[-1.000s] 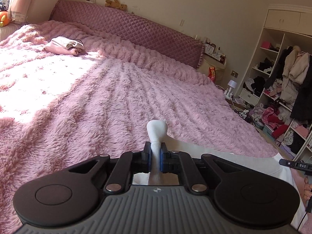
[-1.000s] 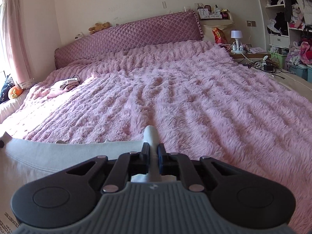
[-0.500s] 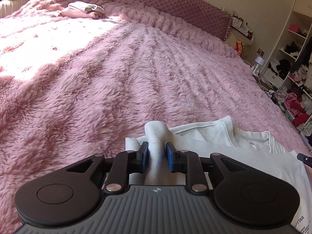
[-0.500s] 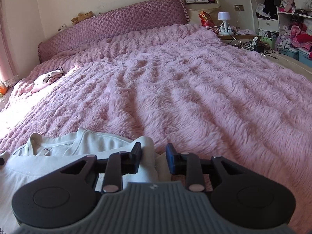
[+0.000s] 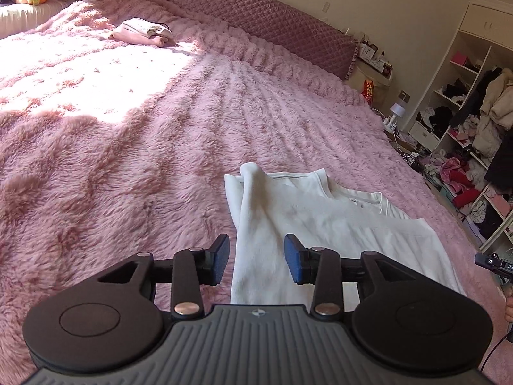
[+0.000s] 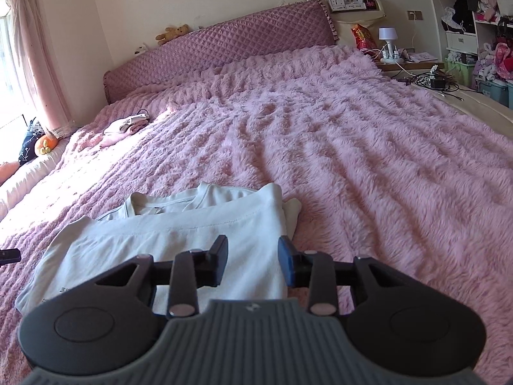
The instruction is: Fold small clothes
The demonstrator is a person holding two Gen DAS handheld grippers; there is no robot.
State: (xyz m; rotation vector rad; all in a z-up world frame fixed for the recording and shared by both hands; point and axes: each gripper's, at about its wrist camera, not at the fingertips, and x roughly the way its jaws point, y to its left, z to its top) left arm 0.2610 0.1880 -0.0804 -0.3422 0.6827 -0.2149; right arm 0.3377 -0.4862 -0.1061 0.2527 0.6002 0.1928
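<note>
Here the white garment (image 5: 320, 224) lies flat on the fluffy pink blanket (image 5: 128, 147) that covers the bed, folded over on itself so that a straight hem runs across it and the neckline shows at its far end. In the left wrist view one corner of the cloth stands up in a small soft peak at the far left edge; in the right wrist view a loose bit of fabric pokes out past the right-hand edge of the garment (image 6: 179, 240).

The left tool (image 5: 257, 258) hovers over the near left edge of the garment; its jaws have just been opening, and the cloth shows between the blue pads without being pinched, so it is released. The right tool (image 6: 252, 261) stands over the near right edge, its jaws likewise just opened and clear of the fabric below.

Farther up the bed, in a patch of sunlight, a small pile of folded clothes (image 5: 141, 32) rests well apart from the garment. A quilted purple headboard (image 6: 218, 48) runs behind, with a teddy bear (image 6: 171, 33) on top. Open shelves crammed with clothing (image 5: 465, 134) stand beside the bed.
</note>
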